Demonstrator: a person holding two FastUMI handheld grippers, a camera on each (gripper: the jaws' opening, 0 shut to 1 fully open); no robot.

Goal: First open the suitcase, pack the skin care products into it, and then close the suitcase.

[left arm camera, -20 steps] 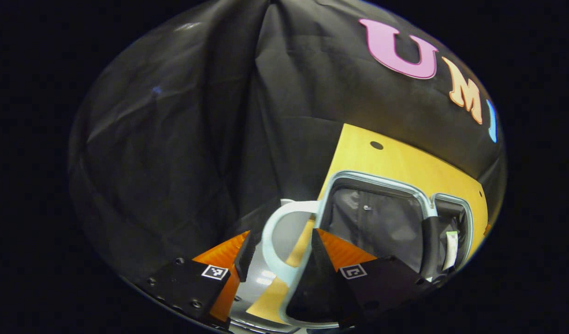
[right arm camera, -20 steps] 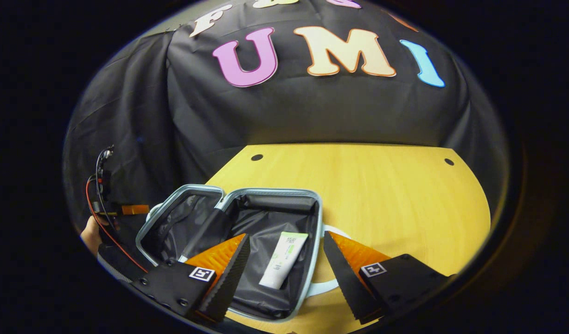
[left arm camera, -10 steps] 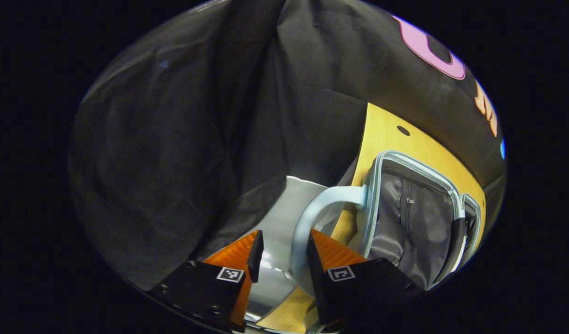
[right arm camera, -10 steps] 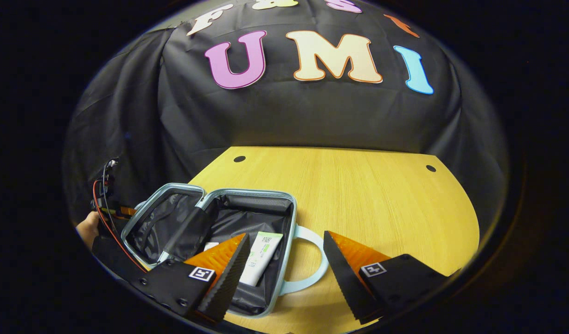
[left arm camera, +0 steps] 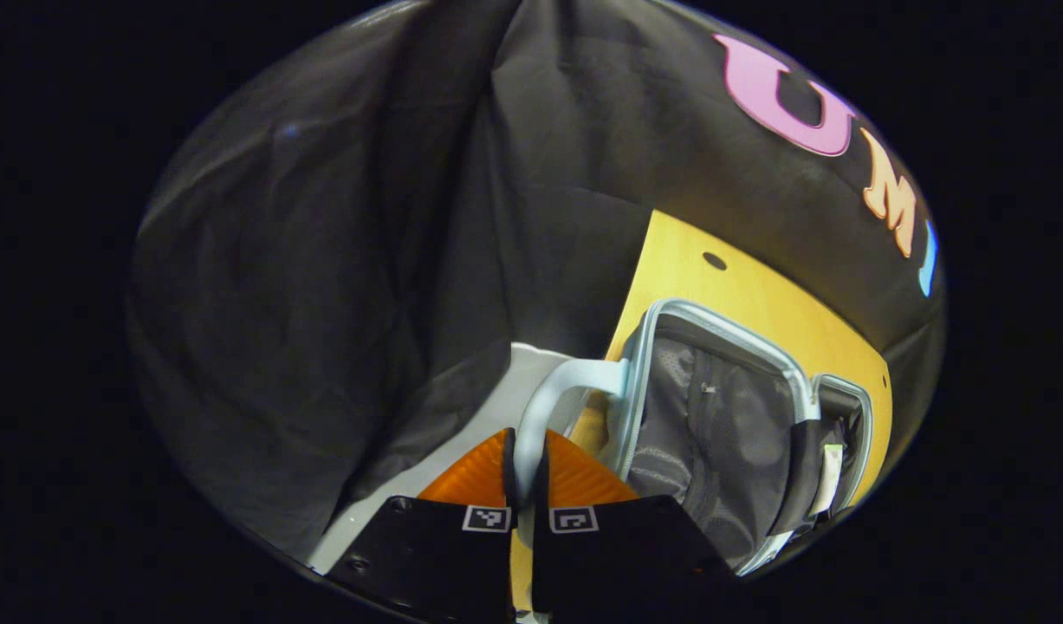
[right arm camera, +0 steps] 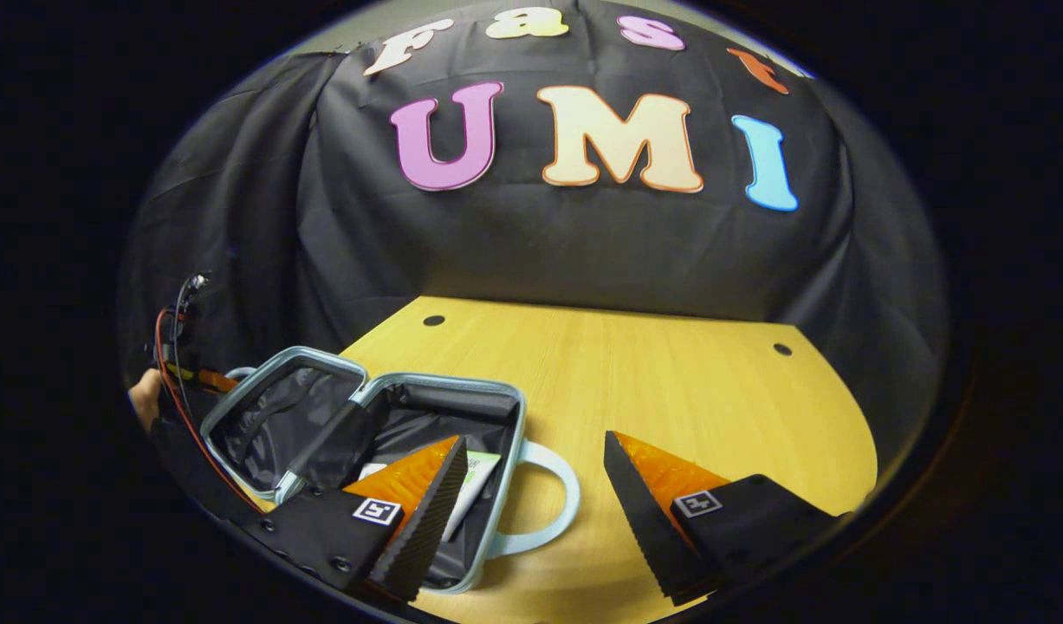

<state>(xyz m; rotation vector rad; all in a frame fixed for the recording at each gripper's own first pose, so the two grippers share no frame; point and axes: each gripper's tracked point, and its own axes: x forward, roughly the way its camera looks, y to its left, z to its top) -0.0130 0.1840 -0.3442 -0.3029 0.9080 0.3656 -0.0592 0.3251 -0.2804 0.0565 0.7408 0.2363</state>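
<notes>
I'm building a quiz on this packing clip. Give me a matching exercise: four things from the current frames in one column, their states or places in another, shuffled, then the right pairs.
Things:
1. left hand-held gripper
2. right hand-held gripper
3. tube
4. suitcase

States or places:
A. lying inside the suitcase
B. open on the table
C. shut on a pale blue handle
D. open, holding nothing

Pairs: 1-C, 2-D, 3-A, 4-B
</notes>
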